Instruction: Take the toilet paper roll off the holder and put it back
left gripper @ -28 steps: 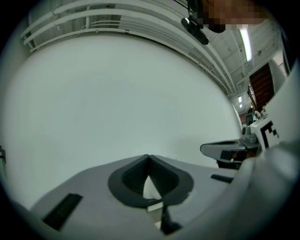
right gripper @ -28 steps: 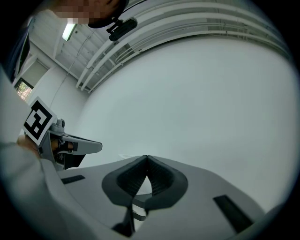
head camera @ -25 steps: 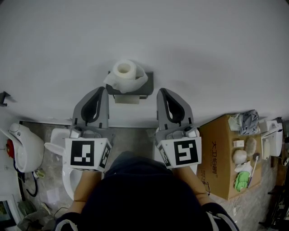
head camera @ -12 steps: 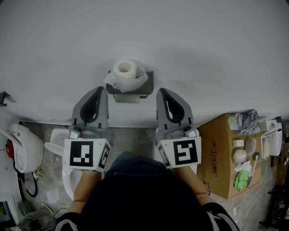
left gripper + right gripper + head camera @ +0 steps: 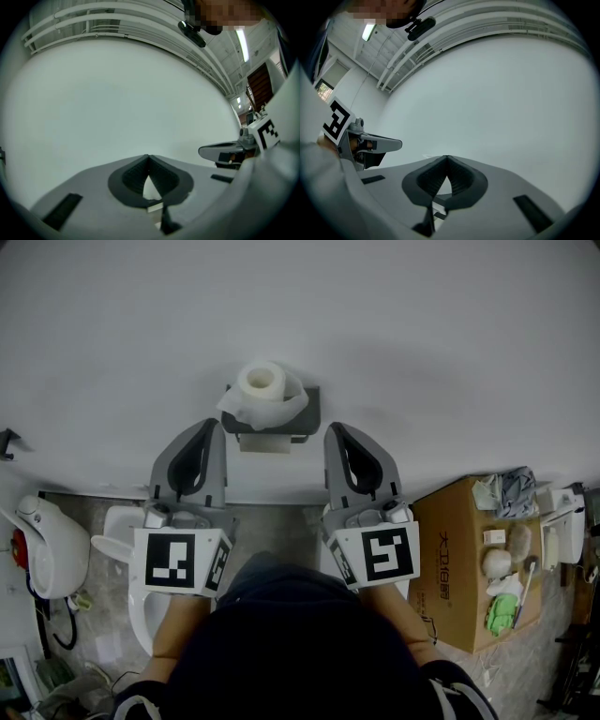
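We look down at a white toilet paper roll [image 5: 260, 382] standing on end atop a dark wall-mounted holder [image 5: 309, 416], with loose sheets bunched around it. Just below, one to each side, the left hand-held gripper [image 5: 210, 427] and right hand-held gripper [image 5: 334, 430] are both clenched on nothing, clear of the roll. We judge that a nudge from closed jaws could tip the roll toward the toilet [image 5: 117, 538] beneath, and that pinching only the loose sheets could unravel it. Both gripper views show bare wall alone. Paper covers the holder's top, and the person's head hides the lower middle.
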Motion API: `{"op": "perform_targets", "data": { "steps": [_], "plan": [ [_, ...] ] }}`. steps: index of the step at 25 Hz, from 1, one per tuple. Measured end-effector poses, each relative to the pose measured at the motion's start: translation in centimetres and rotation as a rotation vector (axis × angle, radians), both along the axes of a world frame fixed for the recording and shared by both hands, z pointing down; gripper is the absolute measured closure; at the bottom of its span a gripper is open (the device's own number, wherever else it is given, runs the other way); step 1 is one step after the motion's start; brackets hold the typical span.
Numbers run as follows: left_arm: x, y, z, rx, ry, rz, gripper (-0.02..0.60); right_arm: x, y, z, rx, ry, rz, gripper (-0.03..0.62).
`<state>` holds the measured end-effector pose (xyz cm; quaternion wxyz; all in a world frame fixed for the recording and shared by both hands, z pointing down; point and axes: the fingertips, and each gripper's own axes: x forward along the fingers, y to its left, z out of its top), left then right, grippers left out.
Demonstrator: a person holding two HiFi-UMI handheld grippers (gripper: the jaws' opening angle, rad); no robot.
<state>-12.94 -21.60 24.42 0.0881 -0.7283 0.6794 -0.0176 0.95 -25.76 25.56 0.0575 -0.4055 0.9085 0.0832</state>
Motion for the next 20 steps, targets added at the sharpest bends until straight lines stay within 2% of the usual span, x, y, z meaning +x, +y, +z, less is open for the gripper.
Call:
{"op": "perform_targets", "data": {
  "steps": [20],
  "plan": [
    [-1.5, -0.6, -1.3, 0.020, 0.011, 0.082, 0.581, -2.8, 0.4, -2.4, 0.045, 0.029, 0.073, 0.579]
  ]
}}
